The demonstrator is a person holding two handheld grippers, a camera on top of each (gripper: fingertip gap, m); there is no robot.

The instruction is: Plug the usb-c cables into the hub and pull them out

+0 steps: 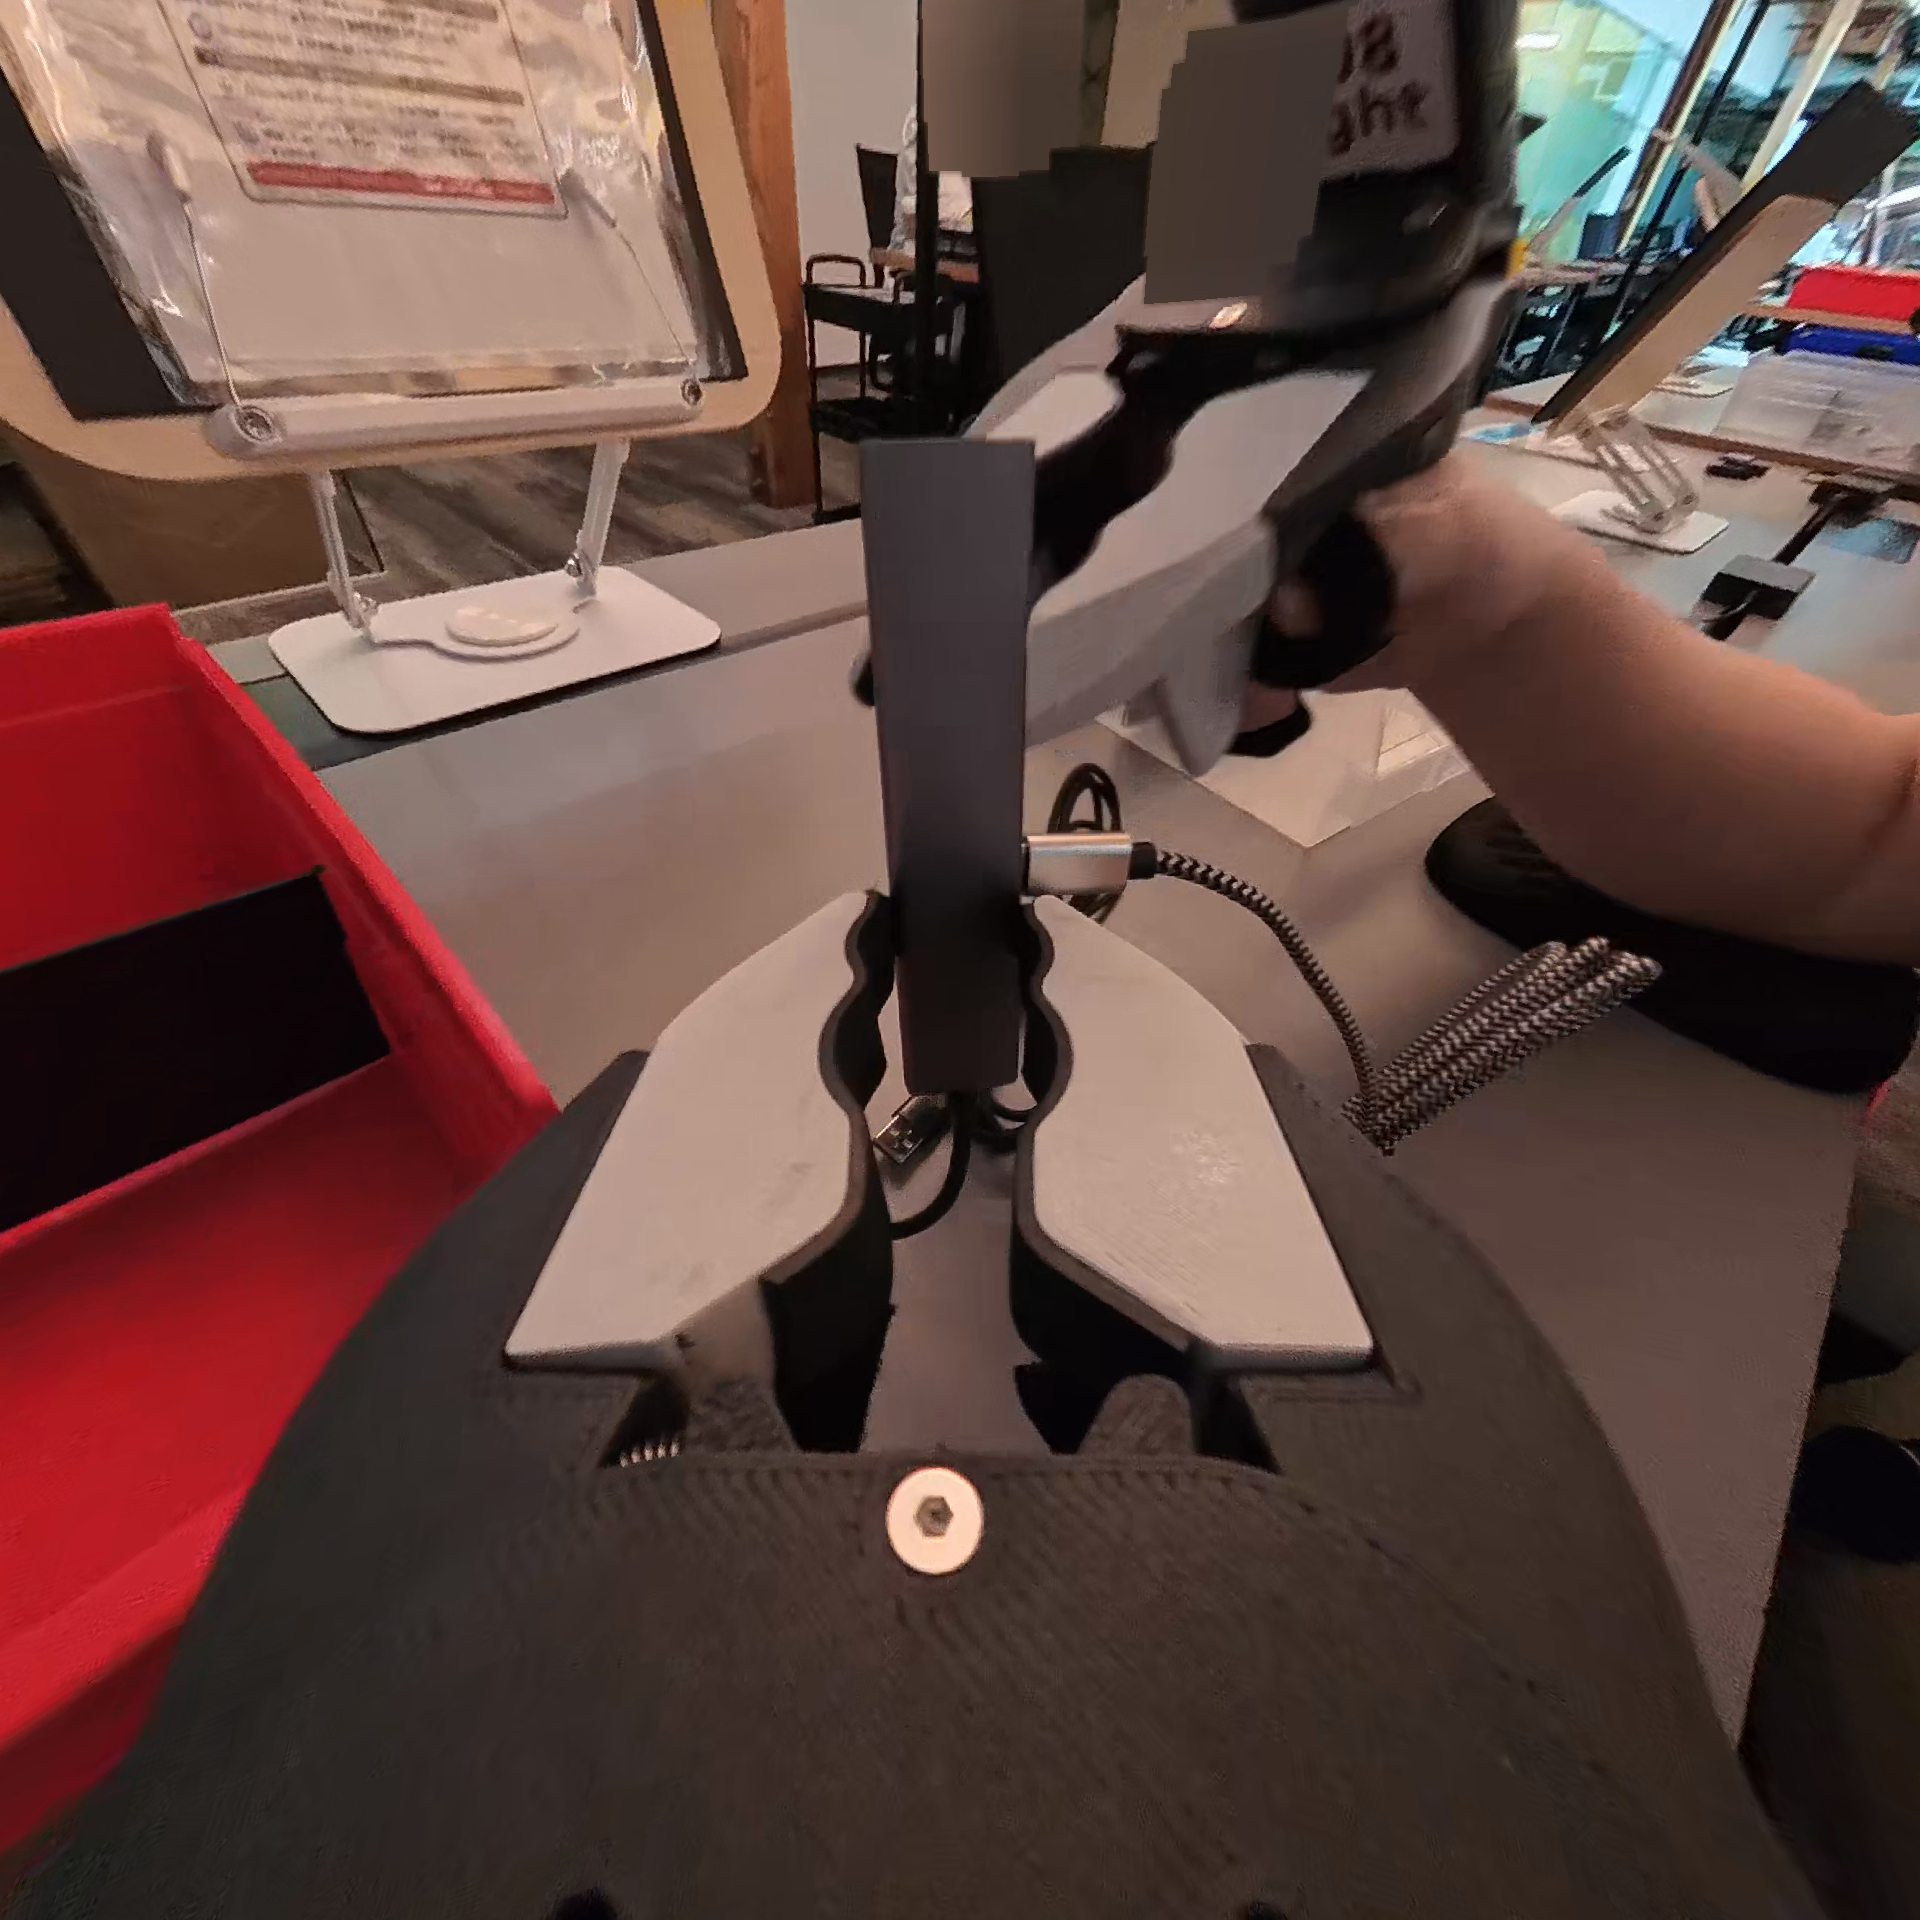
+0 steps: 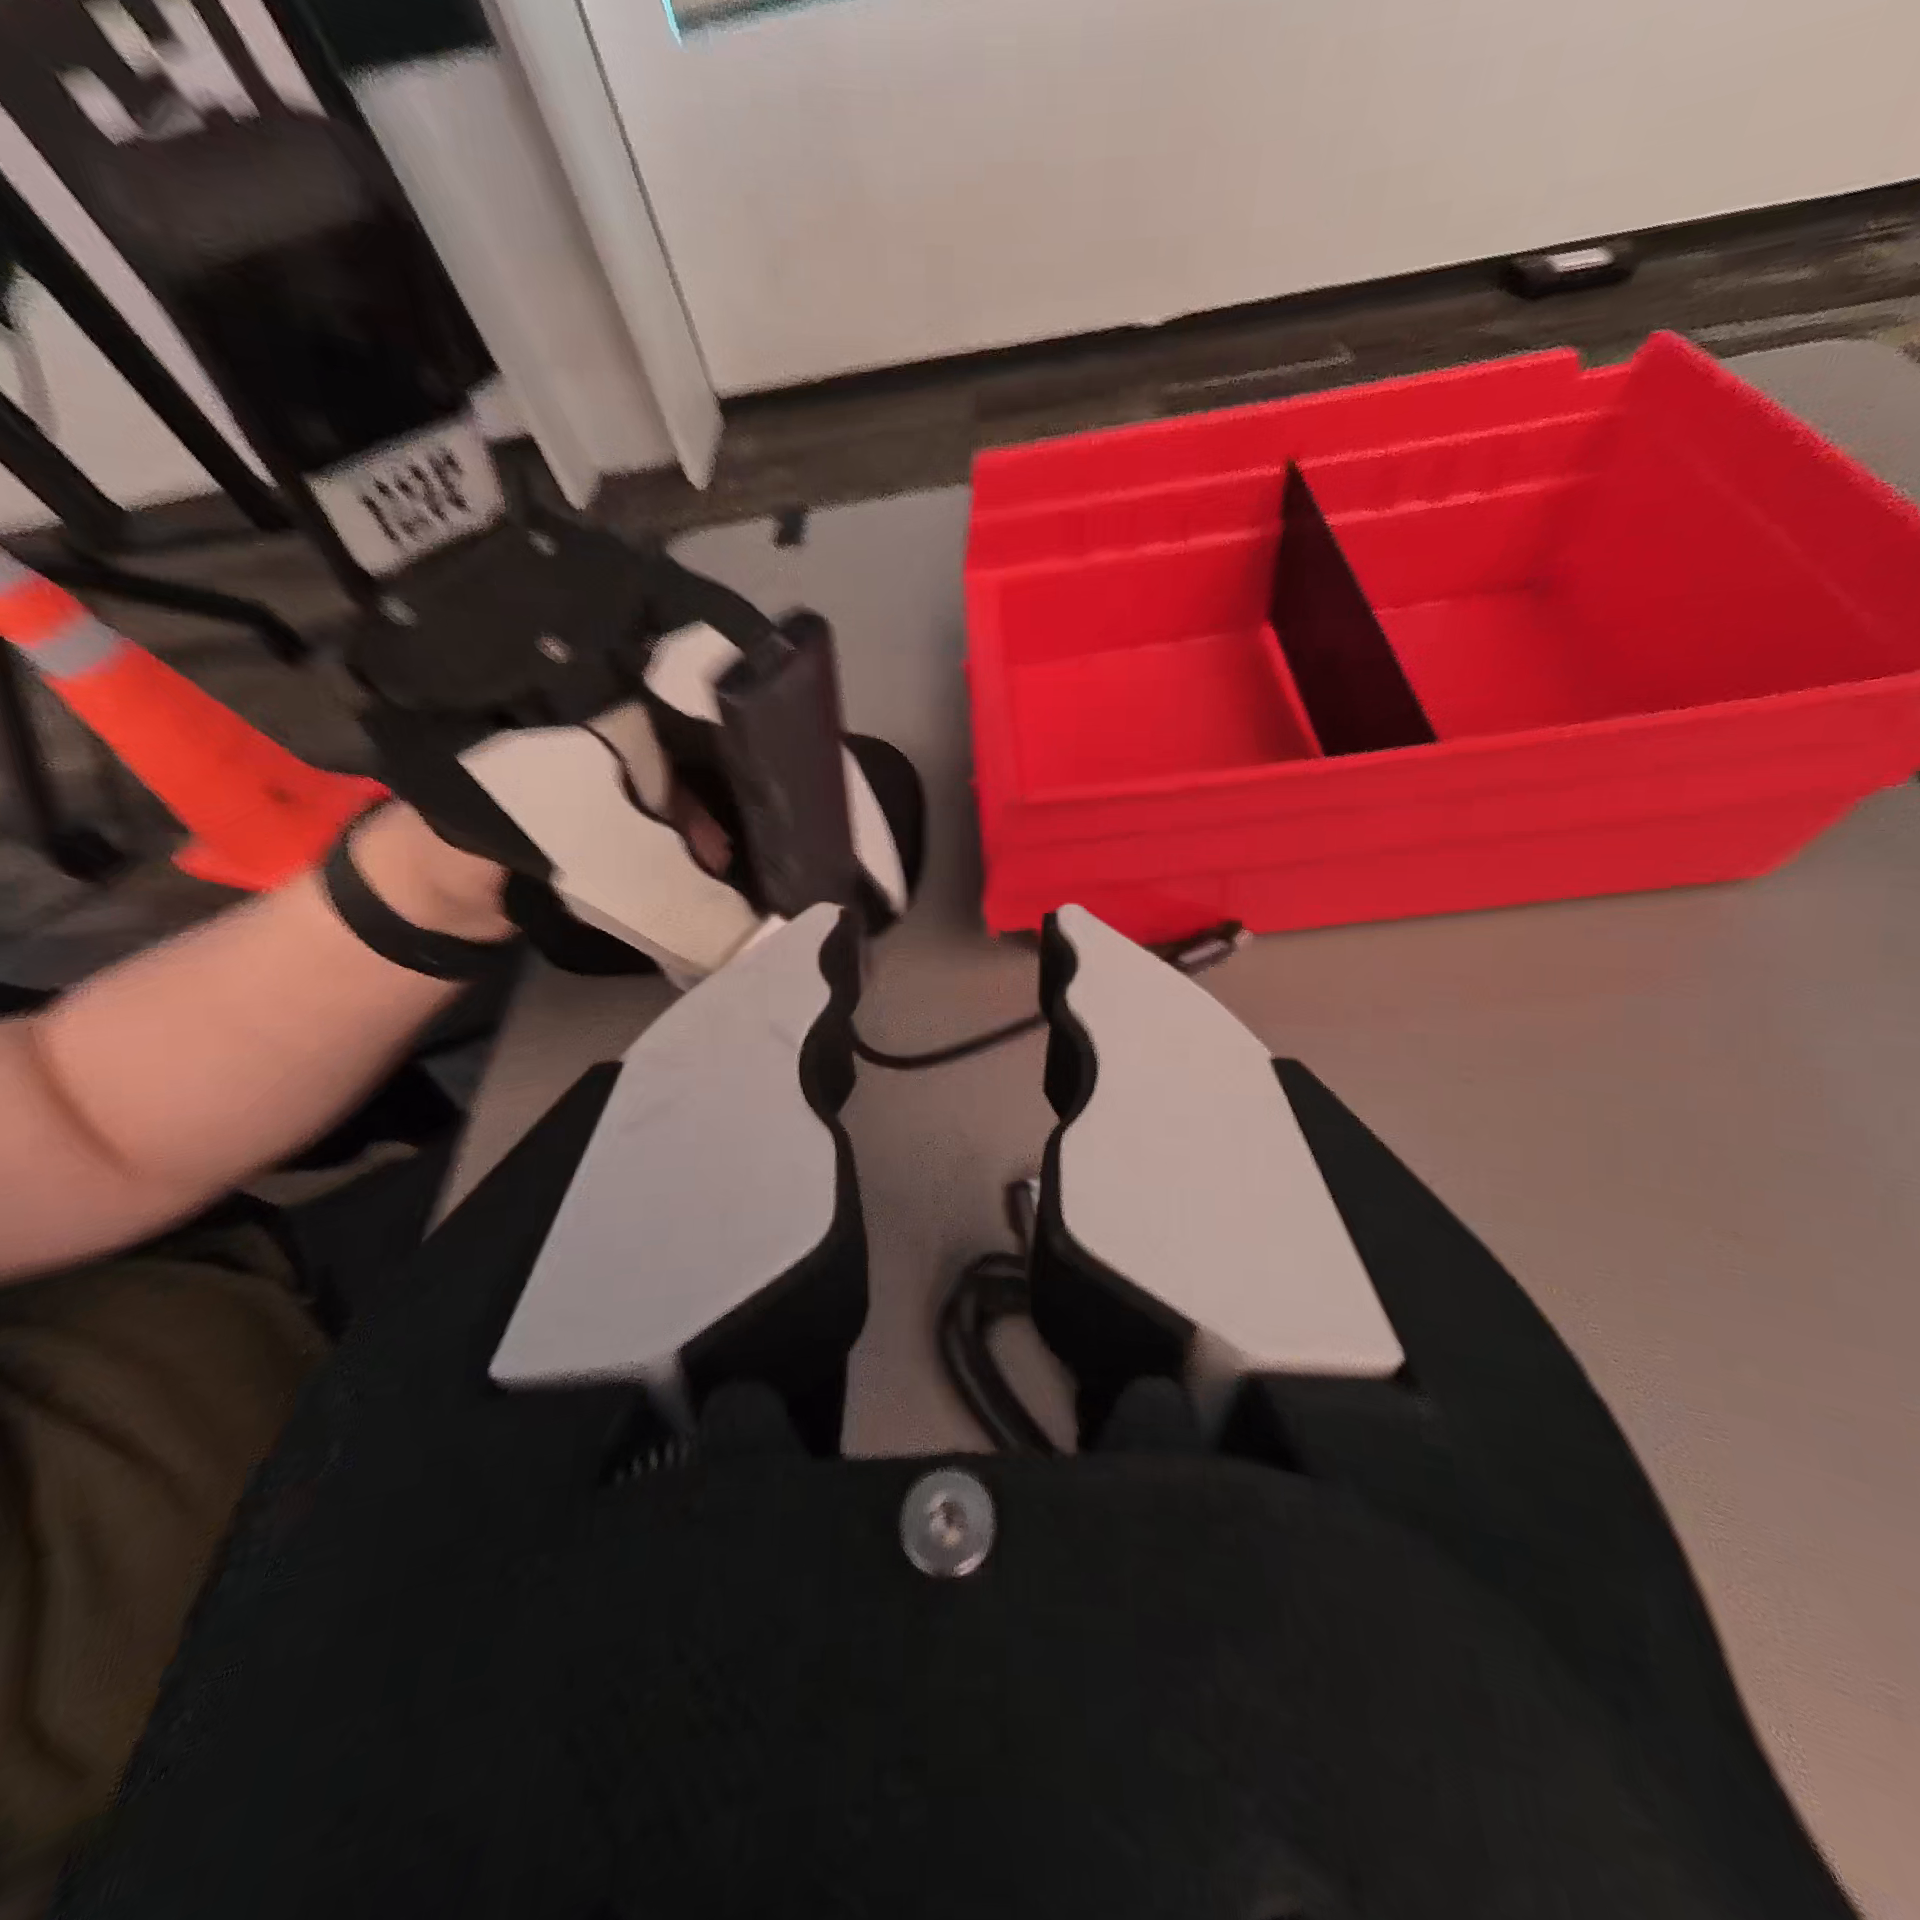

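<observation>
My left gripper [image 1: 951, 925] is shut on the dark grey hub [image 1: 951, 727] and holds it upright above the table. A braided black-and-white usb-c cable [image 1: 1278, 935] with a silver plug [image 1: 1075, 862] sits in the hub's right side. The hub's own black cord and silver plug [image 1: 904, 1132] hang below it. My right gripper [image 2: 951, 925] is open and empty over the table. It shows in the left wrist view [image 1: 1195, 499] above and right of the hub. In the right wrist view the left gripper [image 2: 748, 790] holds the hub [image 2: 784, 769] at the left.
A red bin [image 2: 1455, 821] with a black divider stands on the grey table [image 2: 1455, 1143]; it also shows at the left in the left wrist view [image 1: 208, 1143]. A black cable [image 2: 987, 1320] lies under my right gripper. A document stand [image 1: 436, 312] and an orange cone [image 2: 187, 748] stand beyond. The grippers are tip to tip, or close to it.
</observation>
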